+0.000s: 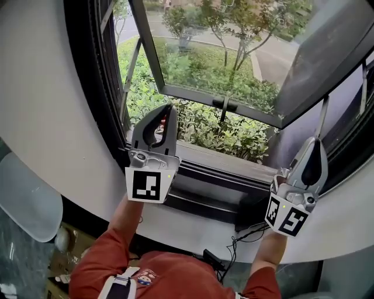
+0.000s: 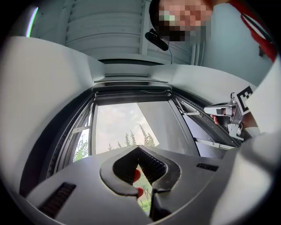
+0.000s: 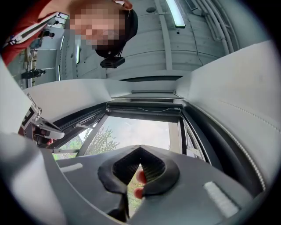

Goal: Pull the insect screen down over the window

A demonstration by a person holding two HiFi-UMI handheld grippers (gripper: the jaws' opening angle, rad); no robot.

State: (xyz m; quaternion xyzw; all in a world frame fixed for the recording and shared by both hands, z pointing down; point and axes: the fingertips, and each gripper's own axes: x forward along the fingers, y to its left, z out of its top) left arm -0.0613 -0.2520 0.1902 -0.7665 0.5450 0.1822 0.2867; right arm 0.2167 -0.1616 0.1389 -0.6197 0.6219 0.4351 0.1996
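Both grippers were held up before the window (image 1: 87, 76), which had a dark frame set in a white curved wall. The left gripper (image 1: 170, 108) stood just in front of the sill (image 1: 222, 160) near the frame's left side, pointing upward. Its jaws were fully together, tips meeting, with nothing between them (only the small hollow between the ribbed pads stayed open). The right gripper (image 1: 316, 141) was well apart from it, by the frame's right side, tilted more steeply up. Its jaws were likewise closed tight on nothing.

The sash (image 1: 216, 98) hung open outward, hinged at the top, with bushes (image 1: 222, 125) and trees beyond it. The screen (image 3: 145, 104) showed only as a dark bar along the very top of the opening, a thin cord running across it. It was not drawn down, and it sat above both grippers, touched by neither. From the left gripper view the same bar crossed the top of the opening, and the other gripper appeared at the right edge beside the frame.

Red sleeves (image 1: 111, 257) reached up from below. Black cables (image 1: 245, 236) trailed under the sill. A light strip (image 3: 175, 13) ran along the ceiling overhead.
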